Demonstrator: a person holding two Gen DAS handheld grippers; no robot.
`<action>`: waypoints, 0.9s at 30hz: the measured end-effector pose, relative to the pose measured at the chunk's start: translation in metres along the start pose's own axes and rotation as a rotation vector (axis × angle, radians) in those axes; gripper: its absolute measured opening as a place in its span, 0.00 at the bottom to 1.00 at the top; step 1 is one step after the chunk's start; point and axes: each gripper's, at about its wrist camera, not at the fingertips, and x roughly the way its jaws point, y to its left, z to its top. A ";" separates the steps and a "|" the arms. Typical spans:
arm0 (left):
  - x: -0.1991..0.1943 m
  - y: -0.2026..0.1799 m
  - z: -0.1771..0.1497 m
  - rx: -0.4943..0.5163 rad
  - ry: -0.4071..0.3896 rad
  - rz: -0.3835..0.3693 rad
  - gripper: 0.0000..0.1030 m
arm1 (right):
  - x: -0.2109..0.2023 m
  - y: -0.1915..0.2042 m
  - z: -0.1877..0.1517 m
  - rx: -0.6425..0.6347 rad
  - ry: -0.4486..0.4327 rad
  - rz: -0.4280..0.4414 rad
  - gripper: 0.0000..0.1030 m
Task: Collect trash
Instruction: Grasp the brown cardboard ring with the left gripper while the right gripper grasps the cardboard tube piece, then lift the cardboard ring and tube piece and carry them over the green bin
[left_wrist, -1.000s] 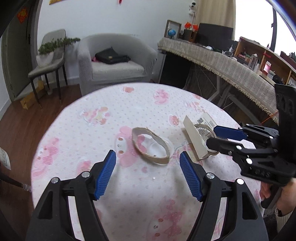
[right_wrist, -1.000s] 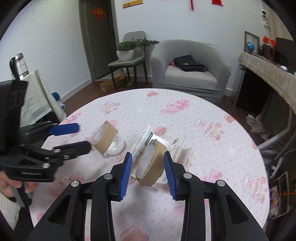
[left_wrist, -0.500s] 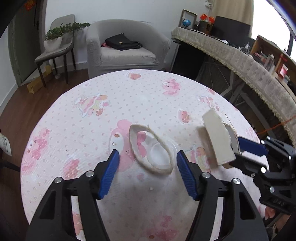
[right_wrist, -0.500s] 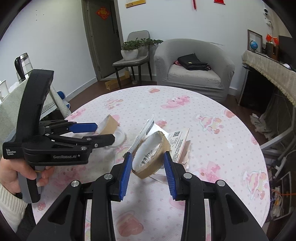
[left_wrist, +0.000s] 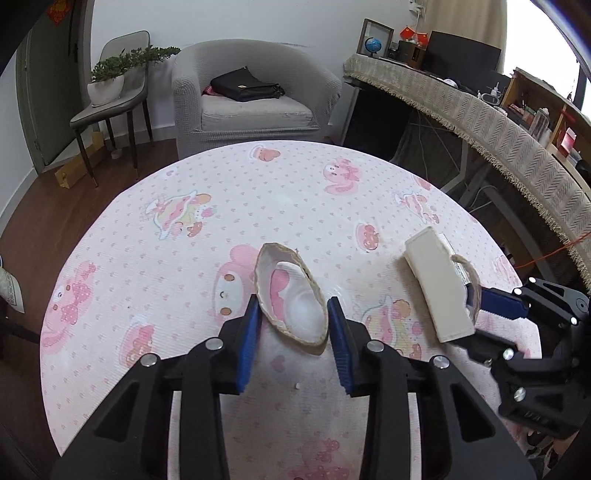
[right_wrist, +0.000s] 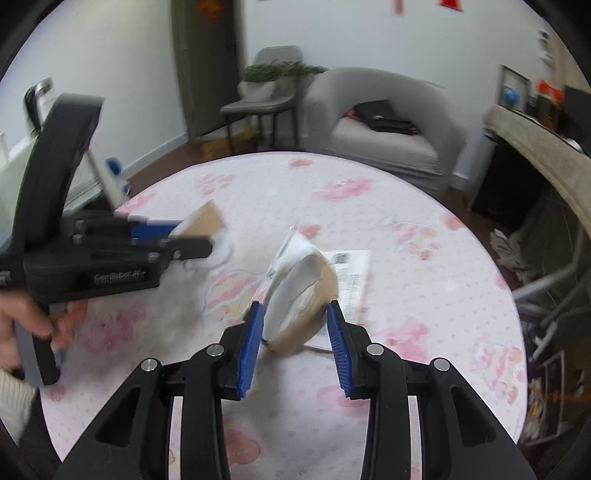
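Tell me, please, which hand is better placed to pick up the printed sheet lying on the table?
Right: the printed sheet lies just past the right tool, though it grips a cardboard ring. The left tool is farther off.

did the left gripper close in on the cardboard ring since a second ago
Yes. The left gripper has just been closing: its blue pads, earlier well apart on either side of the cardboard ring on the pink tablecloth, now press its flattened sides.

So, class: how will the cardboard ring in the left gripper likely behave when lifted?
The ring looks squashed to an oval between the left gripper, so it is probably floppy. Thin walls suggest it is light. It may spring back round if released.
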 end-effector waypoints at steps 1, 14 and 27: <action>0.000 0.000 0.000 0.000 0.000 -0.002 0.37 | 0.001 0.003 0.000 -0.010 0.001 -0.010 0.35; -0.009 -0.004 -0.006 0.038 -0.020 -0.009 0.36 | 0.002 0.000 0.003 0.024 -0.006 0.012 0.26; -0.026 0.003 -0.021 0.026 -0.029 -0.014 0.35 | -0.022 0.017 0.003 -0.004 -0.085 -0.019 0.21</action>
